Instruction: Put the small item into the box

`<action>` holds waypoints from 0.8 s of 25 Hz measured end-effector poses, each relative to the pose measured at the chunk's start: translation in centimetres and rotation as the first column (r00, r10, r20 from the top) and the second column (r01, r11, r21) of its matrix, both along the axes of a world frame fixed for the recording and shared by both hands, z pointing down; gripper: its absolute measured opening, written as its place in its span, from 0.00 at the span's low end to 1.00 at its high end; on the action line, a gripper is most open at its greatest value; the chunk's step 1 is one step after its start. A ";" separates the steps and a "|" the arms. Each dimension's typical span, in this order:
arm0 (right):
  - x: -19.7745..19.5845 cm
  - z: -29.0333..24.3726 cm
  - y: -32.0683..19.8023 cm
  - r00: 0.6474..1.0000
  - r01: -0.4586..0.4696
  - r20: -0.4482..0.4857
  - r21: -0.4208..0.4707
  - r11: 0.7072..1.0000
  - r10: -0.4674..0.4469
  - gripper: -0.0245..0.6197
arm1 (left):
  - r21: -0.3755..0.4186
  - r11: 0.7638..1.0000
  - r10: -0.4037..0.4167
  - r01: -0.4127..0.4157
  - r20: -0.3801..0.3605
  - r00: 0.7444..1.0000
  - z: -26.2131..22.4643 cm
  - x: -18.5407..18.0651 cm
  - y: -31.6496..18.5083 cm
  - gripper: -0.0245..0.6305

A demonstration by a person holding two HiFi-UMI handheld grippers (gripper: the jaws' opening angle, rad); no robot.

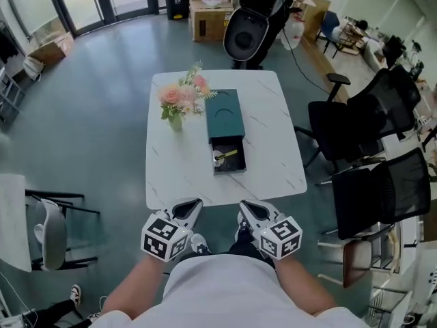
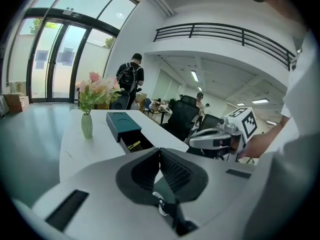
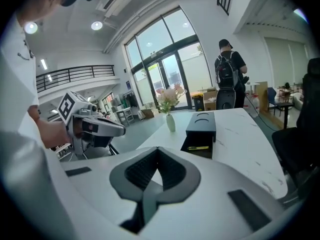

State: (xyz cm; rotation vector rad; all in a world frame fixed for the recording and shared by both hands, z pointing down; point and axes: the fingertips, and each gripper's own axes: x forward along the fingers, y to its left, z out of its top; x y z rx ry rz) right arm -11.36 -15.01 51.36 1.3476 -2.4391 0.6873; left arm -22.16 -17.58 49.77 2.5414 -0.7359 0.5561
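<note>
The small yellow item (image 1: 229, 155) lies in the open drawer (image 1: 229, 164) of the dark green box (image 1: 224, 113) — beside it is a pale shiny bit (image 1: 218, 160), too small to identify. There is one box with one drawer, set on the white counter (image 1: 270, 142). One vase of pink flowers (image 1: 177, 108) stands just left of the box. The left gripper (image 1: 190, 206) and the right gripper (image 1: 246, 208) are held off the counter's near edge, well apart from the box — each with jaws pressed together, holding nothing.
</note>
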 end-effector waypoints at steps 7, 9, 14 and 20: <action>0.5 0.0 1.5 0.999 -0.028 -0.027 -0.015 1.000 0.027 0.06 | 0.012 0.998 0.054 -0.054 0.021 0.998 0.1 0.4 1.2 0.06; 1.1 0.0 1.3 0.999 -0.022 -0.031 -0.012 1.000 0.022 0.06 | 0.024 0.998 0.049 -0.050 0.022 0.999 -0.1 0.9 1.1 0.06; 3.1 -0.2 1.0 0.999 0.012 -0.034 -0.005 1.000 -0.013 0.06 | 0.036 0.999 0.010 -0.011 0.024 1.000 -0.5 2.7 1.2 0.06; 4.7 -0.7 0.4 0.998 0.063 -0.023 0.010 0.998 -0.063 0.06 | 0.073 0.997 -0.020 0.015 0.057 0.998 -1.0 4.5 1.5 0.06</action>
